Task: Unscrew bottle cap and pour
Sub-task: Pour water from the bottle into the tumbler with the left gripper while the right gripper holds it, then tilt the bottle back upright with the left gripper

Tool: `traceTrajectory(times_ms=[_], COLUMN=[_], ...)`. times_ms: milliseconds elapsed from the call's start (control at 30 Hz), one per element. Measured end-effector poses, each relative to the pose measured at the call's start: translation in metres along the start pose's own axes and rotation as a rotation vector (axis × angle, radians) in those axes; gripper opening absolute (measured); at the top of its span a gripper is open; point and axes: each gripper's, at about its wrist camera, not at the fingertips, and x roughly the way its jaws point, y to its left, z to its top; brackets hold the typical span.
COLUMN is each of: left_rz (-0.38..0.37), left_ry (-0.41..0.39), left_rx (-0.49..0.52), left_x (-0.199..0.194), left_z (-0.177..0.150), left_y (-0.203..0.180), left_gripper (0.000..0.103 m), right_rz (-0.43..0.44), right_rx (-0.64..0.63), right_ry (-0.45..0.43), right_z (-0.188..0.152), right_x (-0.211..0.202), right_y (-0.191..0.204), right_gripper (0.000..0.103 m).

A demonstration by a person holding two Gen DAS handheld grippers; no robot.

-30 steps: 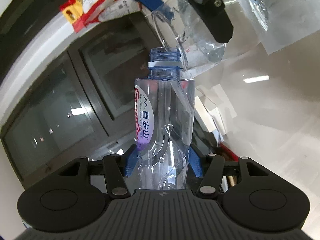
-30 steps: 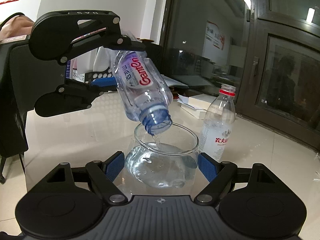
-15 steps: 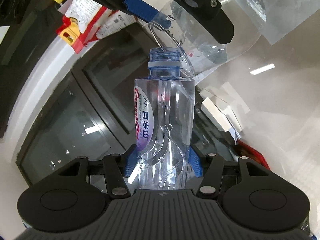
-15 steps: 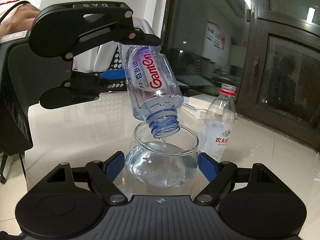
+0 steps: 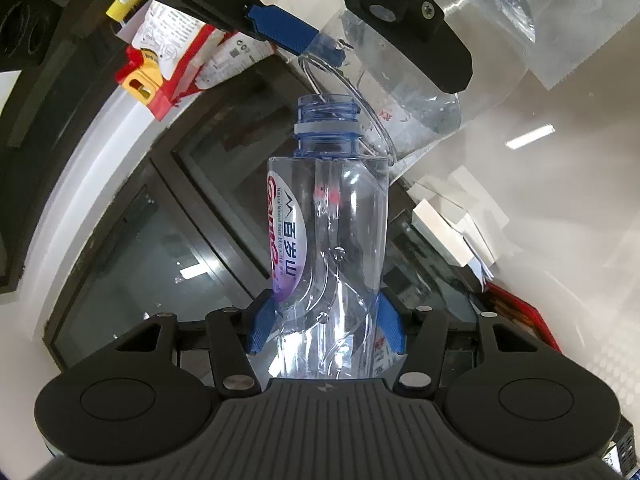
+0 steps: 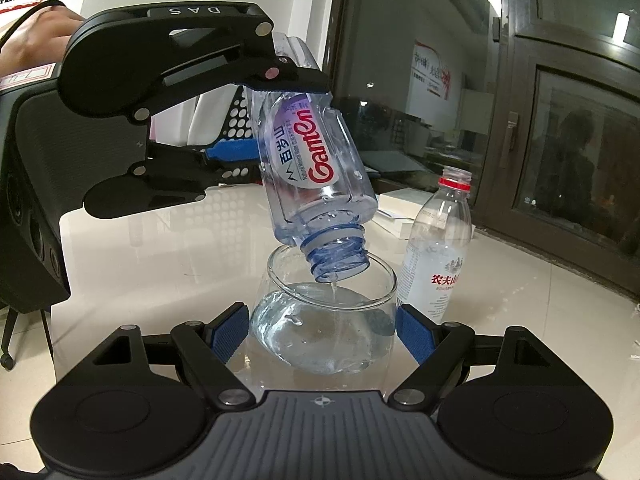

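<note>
My left gripper (image 5: 326, 328) is shut on a clear, uncapped Ganten water bottle (image 5: 328, 232) near its base. In the right wrist view the bottle (image 6: 312, 176) is tipped steeply, neck down, with its blue mouth just inside the rim of a round glass cup (image 6: 324, 320). A thin trickle falls from the mouth into the cup, which is about half full of water. My right gripper (image 6: 324, 336) is shut on the cup's sides and holds it on the white table (image 6: 520, 280). The bottle looks almost empty. In the left wrist view the cup (image 5: 384, 92) shows beyond the bottle mouth.
A second open bottle (image 6: 438, 256) with a red neck ring and red label stands just right of the cup. White boxes or papers (image 6: 400, 212) lie behind it. Dark glass doors stand at the right. A black chair (image 6: 32, 200) is at the left.
The left gripper has tipped the bottle steeper, closer to vertical, and raised its base. The flow has thinned to a trickle. The cup and right gripper have not moved.
</note>
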Motion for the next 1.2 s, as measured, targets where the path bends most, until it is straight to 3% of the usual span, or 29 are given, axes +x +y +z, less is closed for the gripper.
traceTrajectory(times_ms=[300,1200], left_rz=[-0.034,-0.237], left_ry=[0.042,0.182], left_rx=[-0.116,-0.769], left_x=[-0.0026,-0.0054], left_z=[0.0000,-0.0076], left_y=[0.0026,0.0045], left_gripper=[0.058,0.058], right_rz=[0.000,-0.003], right_rx=[-0.006,0.012], right_ry=[0.000,0.024], right_z=[-0.0008,0.0053], right_x=[-0.0010,-0.0006], right_y=[0.0007,-0.0015], right_gripper=[0.083,0.083])
